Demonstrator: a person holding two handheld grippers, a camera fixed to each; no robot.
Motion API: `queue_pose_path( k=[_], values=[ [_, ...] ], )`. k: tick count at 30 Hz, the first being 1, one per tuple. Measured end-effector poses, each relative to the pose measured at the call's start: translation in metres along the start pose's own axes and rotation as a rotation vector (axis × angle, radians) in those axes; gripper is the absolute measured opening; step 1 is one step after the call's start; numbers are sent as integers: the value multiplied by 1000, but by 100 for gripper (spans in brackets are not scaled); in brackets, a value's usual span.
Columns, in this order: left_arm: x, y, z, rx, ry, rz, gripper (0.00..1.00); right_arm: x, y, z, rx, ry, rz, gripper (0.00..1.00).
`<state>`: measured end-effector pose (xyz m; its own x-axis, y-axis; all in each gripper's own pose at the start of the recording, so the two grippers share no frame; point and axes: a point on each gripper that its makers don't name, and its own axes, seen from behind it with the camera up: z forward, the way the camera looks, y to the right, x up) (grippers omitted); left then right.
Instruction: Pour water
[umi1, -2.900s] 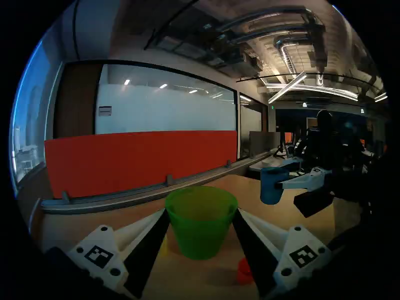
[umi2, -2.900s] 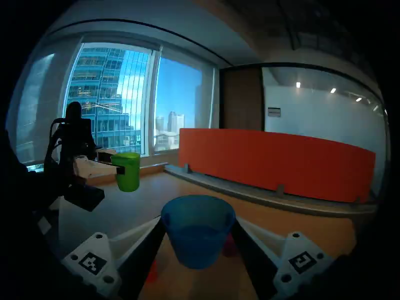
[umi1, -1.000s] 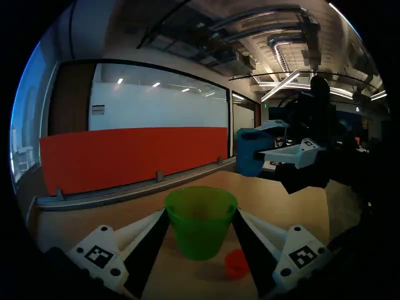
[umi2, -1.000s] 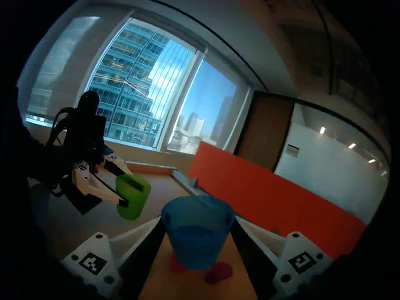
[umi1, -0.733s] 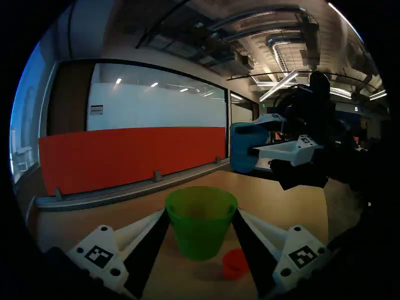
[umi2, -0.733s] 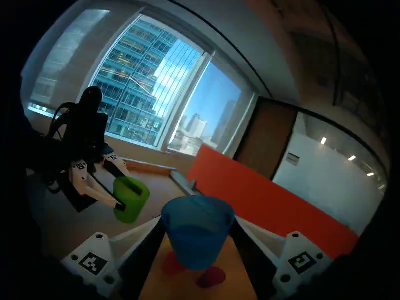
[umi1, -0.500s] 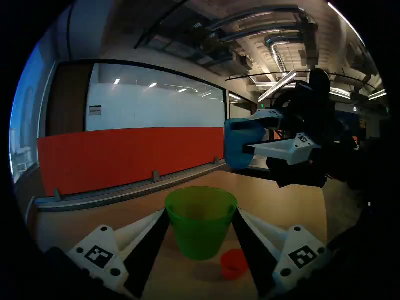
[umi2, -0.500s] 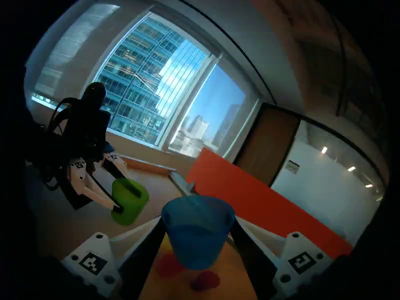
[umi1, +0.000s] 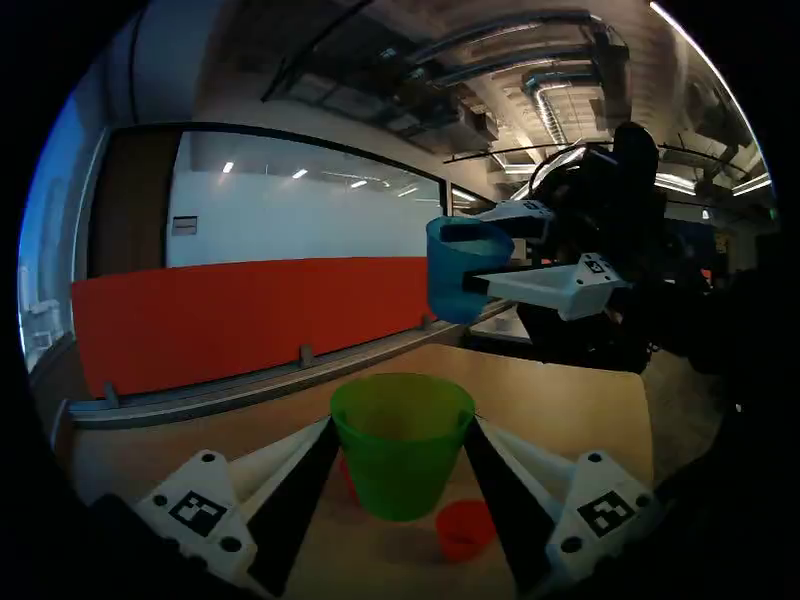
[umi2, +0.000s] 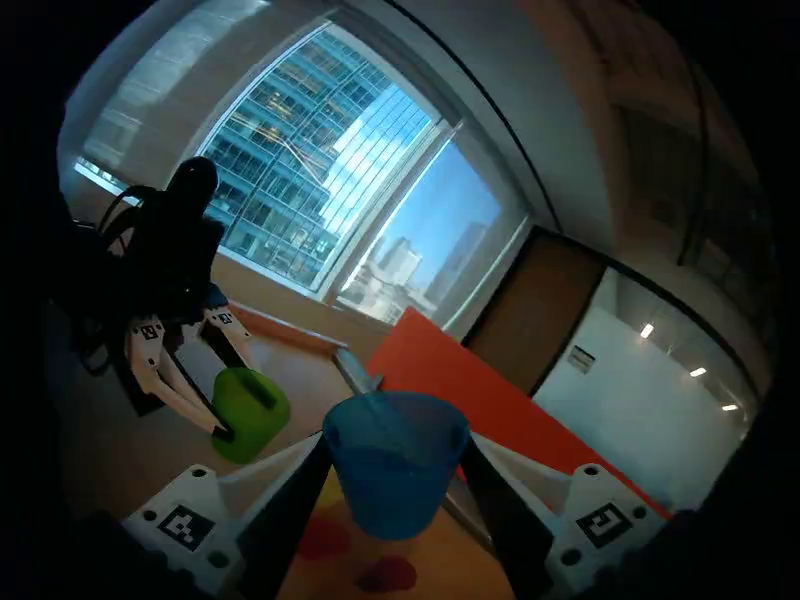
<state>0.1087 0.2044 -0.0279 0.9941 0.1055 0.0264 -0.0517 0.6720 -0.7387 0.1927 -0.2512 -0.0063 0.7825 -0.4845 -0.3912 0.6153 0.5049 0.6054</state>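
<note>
Left tool (umi1: 401, 432) clamping green cup (umi1: 402, 465), right tool (umi2: 395, 450) clamping blue cup (umi2: 395, 490) (tilted), red disc (umi1: 462, 527) on table (umi1: 570, 395).

Place: an office floor, sitting high up in a city.
Desk: a wooden desk (umi1: 570, 390) is carrying an orange divider panel (umi1: 250, 315) along its far edge.
Ceiling: bare ducts (umi1: 540, 85) are running overhead.
Back wall: a glass-fronted room (umi1: 300, 215) is standing behind the divider.
Window: tall panes (umi2: 330, 200) are looking out on glass towers (umi2: 265, 150).
</note>
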Motion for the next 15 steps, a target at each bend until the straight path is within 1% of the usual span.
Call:
queue_pose_path(
  k=[3,15],
  values=[
    [0,0,1,-4,2,1,85,2,0,3,5,6,-17,89],
    [4,4,5,-18,12,3,85,16,7,17,4,14,-126,90]
  ],
)
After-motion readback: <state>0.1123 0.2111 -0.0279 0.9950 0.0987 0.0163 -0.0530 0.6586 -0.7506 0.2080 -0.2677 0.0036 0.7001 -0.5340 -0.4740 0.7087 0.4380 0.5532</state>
